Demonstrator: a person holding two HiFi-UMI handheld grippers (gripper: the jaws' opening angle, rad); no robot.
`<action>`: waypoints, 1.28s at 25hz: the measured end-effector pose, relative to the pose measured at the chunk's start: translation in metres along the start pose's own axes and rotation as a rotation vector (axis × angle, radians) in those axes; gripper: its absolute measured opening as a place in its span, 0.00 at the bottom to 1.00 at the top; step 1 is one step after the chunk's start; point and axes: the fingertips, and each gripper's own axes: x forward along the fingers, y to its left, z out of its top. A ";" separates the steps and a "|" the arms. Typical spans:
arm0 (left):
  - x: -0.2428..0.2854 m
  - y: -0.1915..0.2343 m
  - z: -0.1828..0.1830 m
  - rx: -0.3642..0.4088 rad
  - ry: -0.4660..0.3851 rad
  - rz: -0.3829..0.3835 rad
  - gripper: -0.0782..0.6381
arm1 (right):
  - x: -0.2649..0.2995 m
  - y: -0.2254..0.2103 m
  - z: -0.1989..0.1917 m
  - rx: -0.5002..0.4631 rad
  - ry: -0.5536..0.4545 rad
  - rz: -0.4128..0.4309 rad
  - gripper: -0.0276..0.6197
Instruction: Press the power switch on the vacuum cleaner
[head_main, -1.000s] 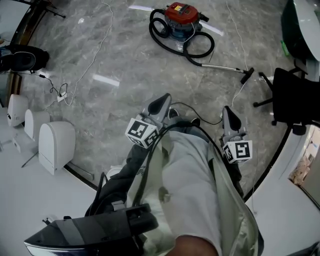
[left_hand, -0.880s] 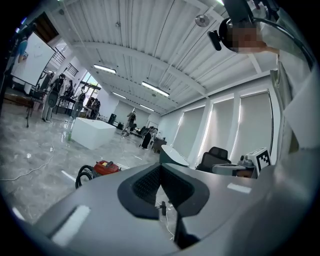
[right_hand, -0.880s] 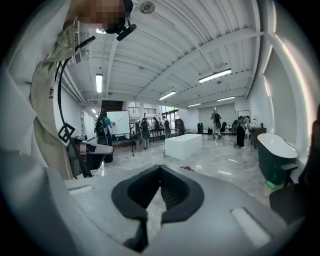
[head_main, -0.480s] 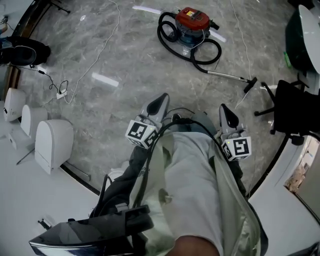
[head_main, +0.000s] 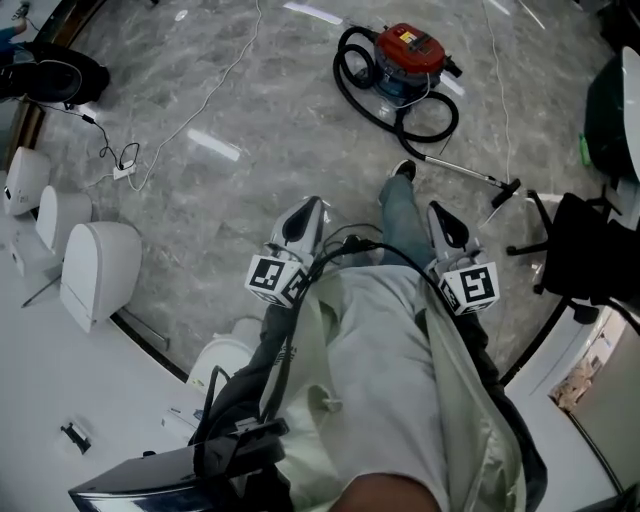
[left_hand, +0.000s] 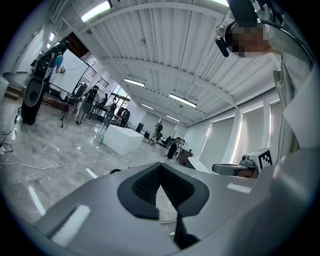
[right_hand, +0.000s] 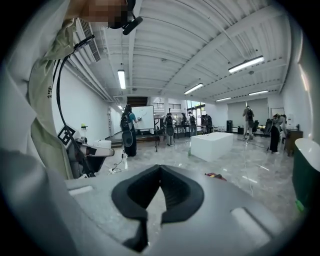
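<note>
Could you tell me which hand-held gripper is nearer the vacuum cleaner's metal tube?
The right hand-held gripper: the metal tube ends just ahead of it, while the left hand-held gripper is beyond the person's leg.

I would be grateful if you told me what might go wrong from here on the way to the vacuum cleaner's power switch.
The metal wand and looped black hose lie on the floor near the forward foot, short of the vacuum cleaner: a trip seems possible. A white cable beside them could snag a shoe. The left tongs and right tongs are shut and far from the vacuum; a rushed press may miss.
</note>
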 end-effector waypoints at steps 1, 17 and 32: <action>0.003 0.004 0.001 -0.001 0.000 0.011 0.12 | 0.008 -0.003 0.000 0.002 0.000 0.012 0.05; 0.256 0.055 0.052 0.049 0.060 0.066 0.12 | 0.182 -0.210 0.028 0.082 0.036 0.115 0.05; 0.434 0.069 0.092 0.085 0.193 -0.123 0.12 | 0.246 -0.361 0.055 0.155 0.032 -0.099 0.05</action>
